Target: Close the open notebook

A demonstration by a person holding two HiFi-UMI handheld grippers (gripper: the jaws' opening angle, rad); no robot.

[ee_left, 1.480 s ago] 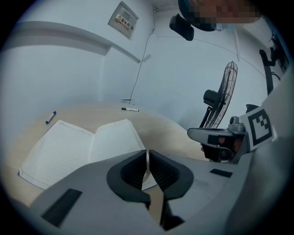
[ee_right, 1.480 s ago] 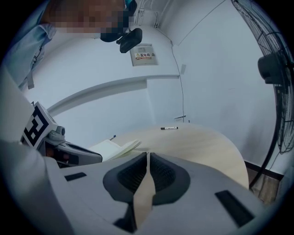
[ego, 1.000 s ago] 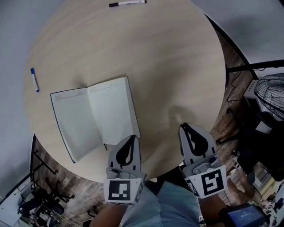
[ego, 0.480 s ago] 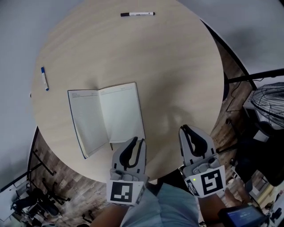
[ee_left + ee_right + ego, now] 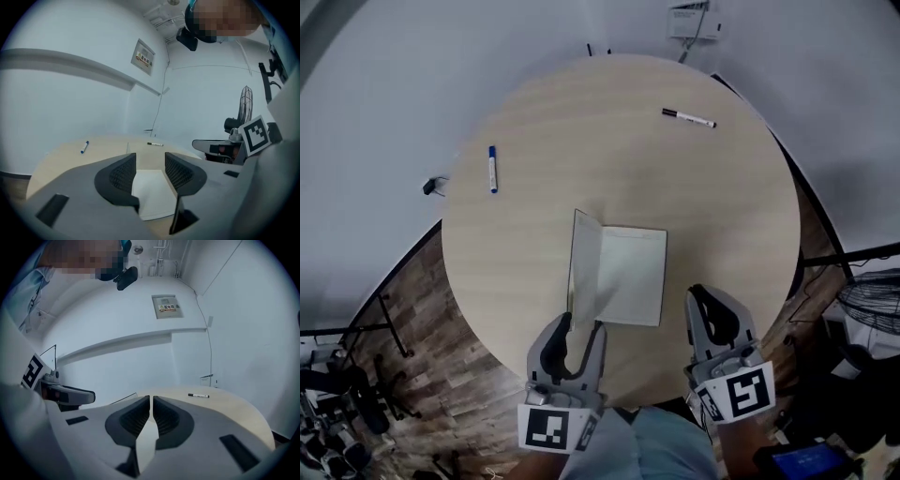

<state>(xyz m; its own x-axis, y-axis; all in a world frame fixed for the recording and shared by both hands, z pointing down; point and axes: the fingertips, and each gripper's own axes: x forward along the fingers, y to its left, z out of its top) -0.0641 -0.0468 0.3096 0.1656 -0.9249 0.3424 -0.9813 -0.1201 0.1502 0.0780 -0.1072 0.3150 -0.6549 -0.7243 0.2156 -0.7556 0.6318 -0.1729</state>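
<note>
the closing looks about half done to us. the notebook (image 5: 630, 277) lies near the front of the round counter (image 5: 525, 244). its right half is flat, and its left half is lifted, standing close to upright along the spine and not yet down on the right page. what is left is to bring that half over until it lies flat.

the left gripper (image 5: 579, 328) hangs just at the book's near left corner. its jaws have just been opening and stand released, with nothing pressed between them and only the pale page showing beyond the gap. the right gripper (image 5: 705, 300) is clenched on nothing, beside the book.

the counter is smooth, pale wood-grain. the notebook is a thin rectangle with a dark cover and matt off-white pages. the jaw pads are dark and ribbed. a blue marker (image 5: 492, 170) and a black pen (image 5: 688, 117) lie well apart from the book.
</note>
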